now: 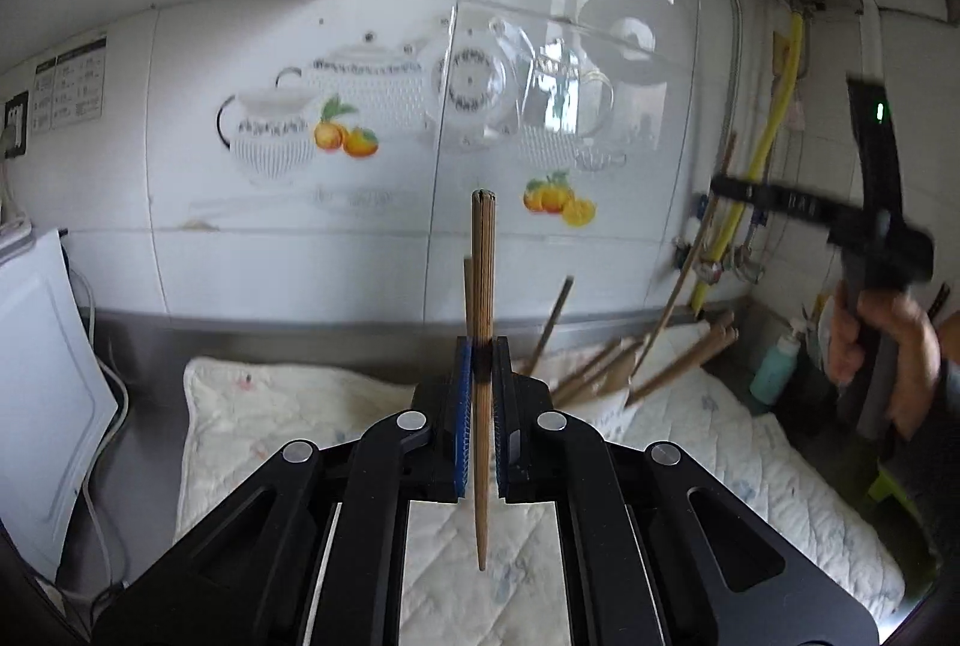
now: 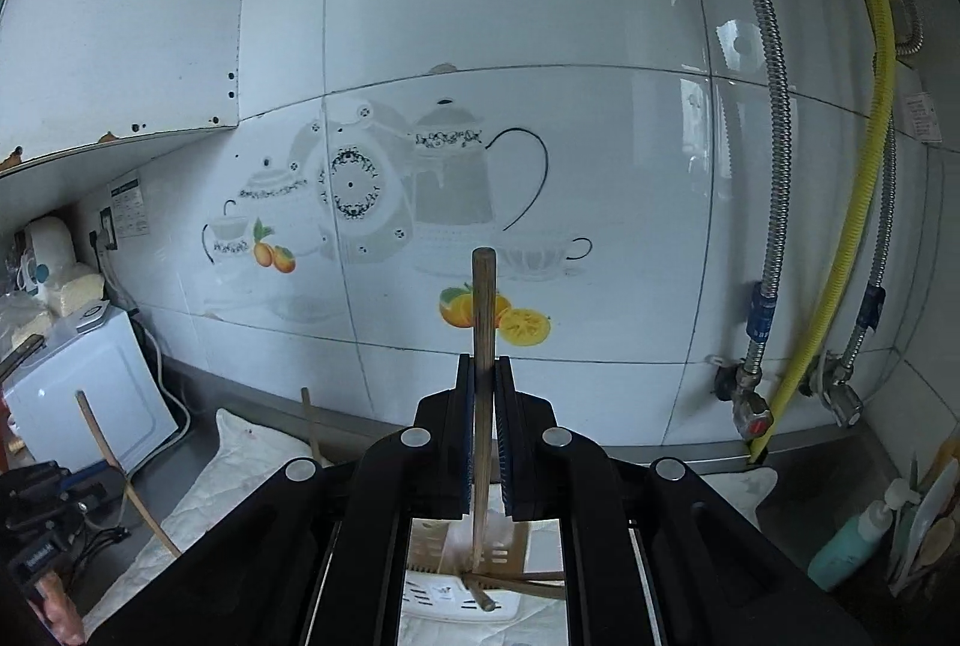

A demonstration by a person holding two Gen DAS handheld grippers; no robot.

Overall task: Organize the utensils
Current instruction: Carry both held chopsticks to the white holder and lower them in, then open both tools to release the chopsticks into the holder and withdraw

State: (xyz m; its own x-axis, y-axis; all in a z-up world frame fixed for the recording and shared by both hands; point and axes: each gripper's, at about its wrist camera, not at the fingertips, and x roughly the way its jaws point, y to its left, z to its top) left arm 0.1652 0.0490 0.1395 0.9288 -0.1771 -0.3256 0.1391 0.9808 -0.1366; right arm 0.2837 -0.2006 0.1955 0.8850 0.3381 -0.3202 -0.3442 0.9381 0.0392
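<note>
2 wrist fisheyes, each looking forward along its jaws, tilted slightly down toward the tiled wall [image 1: 420, 105]. Left view set further back and left; right view nearer the wall. Shared: teapot decals, yellow hose [image 2: 864, 202], padded bench cloth [image 1: 270, 406].

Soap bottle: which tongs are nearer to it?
Right. The right tongs, shut on a chopstick, are up and just left of the soap bottle, and the hand holding them is beside it. The left tongs grip chopsticks farther left, over the cloth.

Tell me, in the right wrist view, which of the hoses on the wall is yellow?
The smooth yellow hose, which curves down between the two ribbed metal hoses; those are silver.
</note>
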